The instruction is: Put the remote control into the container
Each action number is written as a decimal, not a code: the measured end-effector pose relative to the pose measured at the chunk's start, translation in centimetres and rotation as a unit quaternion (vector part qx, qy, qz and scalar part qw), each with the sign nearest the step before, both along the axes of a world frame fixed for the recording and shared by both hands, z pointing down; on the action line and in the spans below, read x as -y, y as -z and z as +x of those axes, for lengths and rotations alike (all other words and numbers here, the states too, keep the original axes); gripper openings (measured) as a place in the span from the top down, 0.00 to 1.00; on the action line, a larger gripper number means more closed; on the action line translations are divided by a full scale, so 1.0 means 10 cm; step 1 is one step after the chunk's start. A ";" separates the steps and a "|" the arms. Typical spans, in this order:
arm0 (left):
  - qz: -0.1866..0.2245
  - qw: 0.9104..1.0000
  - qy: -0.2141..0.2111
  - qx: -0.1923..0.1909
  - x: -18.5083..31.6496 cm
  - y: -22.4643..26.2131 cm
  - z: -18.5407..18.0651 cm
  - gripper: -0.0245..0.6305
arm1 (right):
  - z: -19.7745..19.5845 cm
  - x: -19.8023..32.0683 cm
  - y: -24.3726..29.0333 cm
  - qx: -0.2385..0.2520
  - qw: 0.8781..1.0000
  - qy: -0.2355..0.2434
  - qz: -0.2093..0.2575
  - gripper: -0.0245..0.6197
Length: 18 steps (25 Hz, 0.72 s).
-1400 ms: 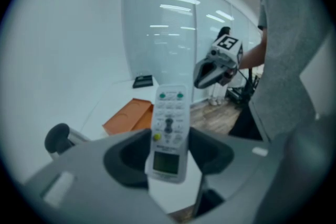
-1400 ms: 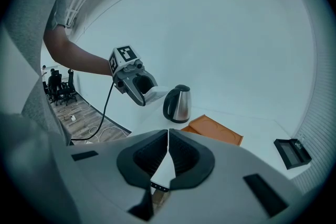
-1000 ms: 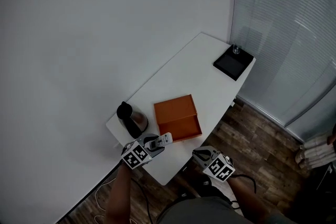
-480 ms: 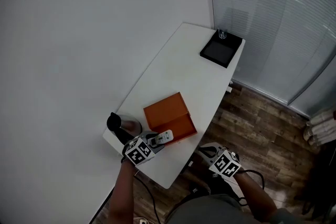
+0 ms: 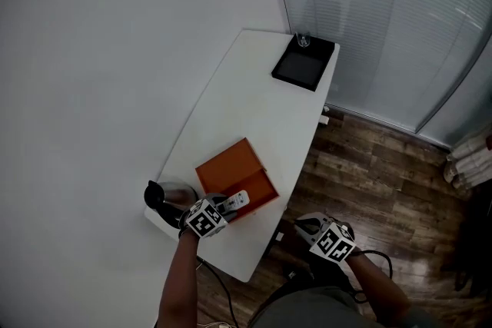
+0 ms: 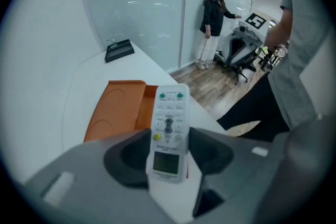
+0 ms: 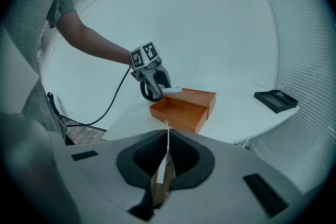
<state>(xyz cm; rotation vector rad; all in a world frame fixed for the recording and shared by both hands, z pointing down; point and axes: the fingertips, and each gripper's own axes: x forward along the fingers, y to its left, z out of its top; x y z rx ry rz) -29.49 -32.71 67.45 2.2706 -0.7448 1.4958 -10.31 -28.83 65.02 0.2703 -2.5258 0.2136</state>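
Fingers (image 6: 210, 150) of our left gripper (image 6: 169, 145) are clamped on the remote control (image 6: 169, 113), which in the left gripper view points at the orange container (image 6: 113, 113). In the right gripper view, our right gripper (image 7: 167, 157) has its fingers together and empty, off the white table (image 7: 241, 107). From the head view we judge the carry almost finished. Next we should lower the remote into the open tray, then let go.

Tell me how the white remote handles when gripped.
Probably rigid: the remote juts straight from the left gripper without sagging. Likely light, being slim plastic. Its smooth sides might slip, since only its display end is clamped.
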 end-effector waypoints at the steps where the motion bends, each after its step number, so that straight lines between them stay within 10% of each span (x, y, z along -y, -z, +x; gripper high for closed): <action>1: -0.002 1.000 0.000 0.003 0.02 -0.04 0.01 0.62 | 0.02 0.00 -0.02 -0.001 1.000 -0.004 -0.002 0.94; 18: -0.029 0.999 -0.004 0.028 0.21 -0.69 0.01 0.62 | 0.33 -0.09 -0.48 -0.020 0.998 -0.051 -0.031 0.94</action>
